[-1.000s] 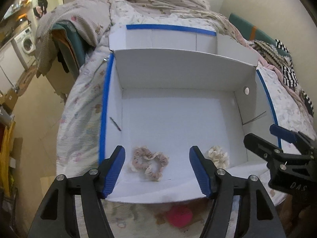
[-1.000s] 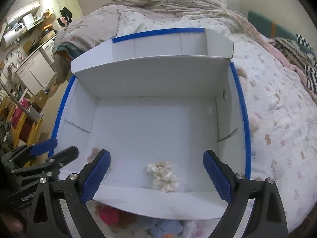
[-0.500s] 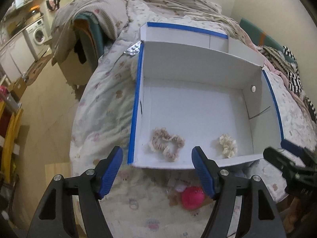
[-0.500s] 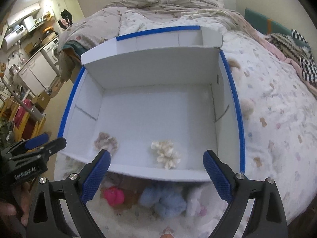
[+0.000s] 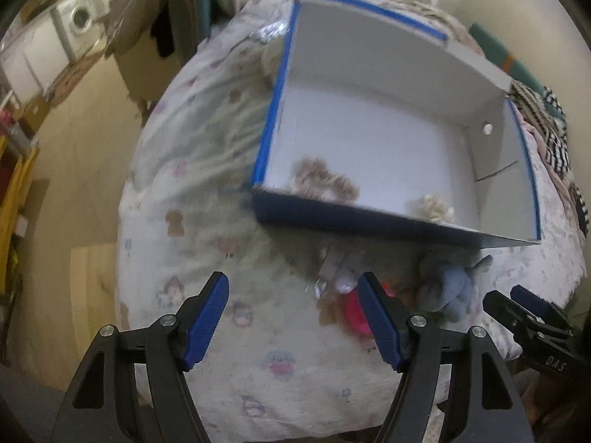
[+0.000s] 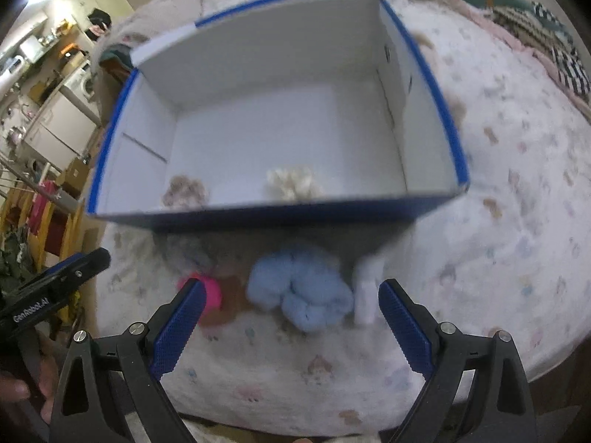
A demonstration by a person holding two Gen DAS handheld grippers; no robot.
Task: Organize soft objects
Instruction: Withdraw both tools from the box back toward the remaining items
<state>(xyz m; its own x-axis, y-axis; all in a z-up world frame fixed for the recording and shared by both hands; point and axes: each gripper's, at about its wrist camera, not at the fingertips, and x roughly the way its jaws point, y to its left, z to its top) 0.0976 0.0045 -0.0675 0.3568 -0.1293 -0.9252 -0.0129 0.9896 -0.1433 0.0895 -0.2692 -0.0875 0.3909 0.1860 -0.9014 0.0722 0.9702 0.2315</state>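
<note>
A white box with blue edges (image 5: 369, 217) (image 6: 258, 217) stands on the bed. Inside lie a pinkish-beige scrunchie (image 5: 325, 181) (image 6: 184, 190) and a cream scrunchie (image 5: 434, 206) (image 6: 291, 181). In front of the box lie a light blue plush (image 6: 299, 291) (image 5: 448, 288), a pink soft object (image 6: 210, 291) (image 5: 356, 310) and a white soft item (image 6: 367, 291). My left gripper (image 5: 293, 313) is open and empty above the bedspread. My right gripper (image 6: 290, 321) is open and empty, just short of the blue plush.
The bed has a patterned white spread (image 5: 207, 265) and a rumpled duvet behind the box. Striped clothes (image 5: 554, 140) lie at the right. The floor, a washing machine (image 5: 79, 18) and cabinets are off the bed's left side.
Both grippers have pulled back and up from the box. The soft items in front of it have come into view. Both stay open.
</note>
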